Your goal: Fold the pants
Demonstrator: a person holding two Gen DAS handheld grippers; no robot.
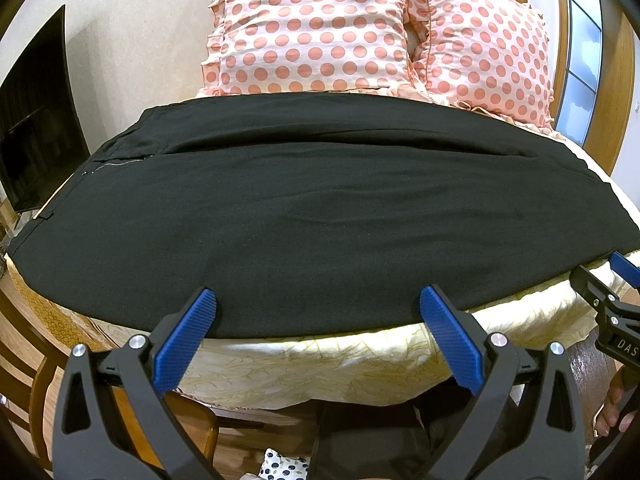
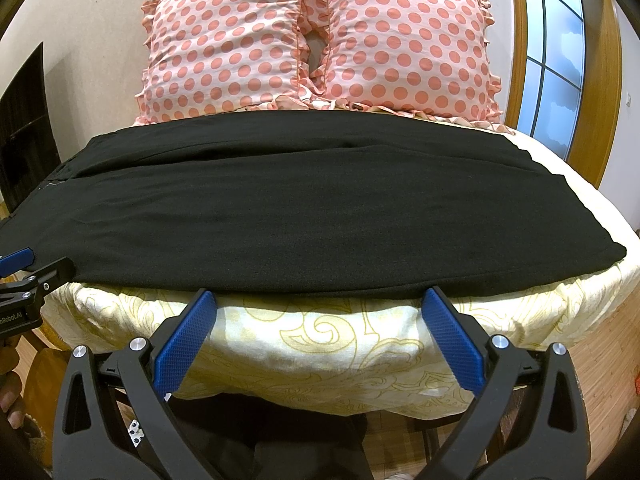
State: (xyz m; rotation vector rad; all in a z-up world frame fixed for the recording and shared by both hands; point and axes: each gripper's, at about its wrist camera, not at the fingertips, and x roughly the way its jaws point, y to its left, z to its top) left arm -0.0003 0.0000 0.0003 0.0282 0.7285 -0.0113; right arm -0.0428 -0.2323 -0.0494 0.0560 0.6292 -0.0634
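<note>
Black pants lie flat across the bed, waistband and zipper at the left, leg ends at the right; they also show in the right wrist view. My left gripper is open, its blue pads just above the near edge of the pants. My right gripper is open at the near edge of the pants, close to the leg ends. Each gripper also shows at the edge of the other's view, the right one and the left one.
Two pink polka-dot pillows stand at the head of the bed behind the pants. A cream patterned bedspread hangs over the near bed edge. A dark TV is on the left, a window on the right.
</note>
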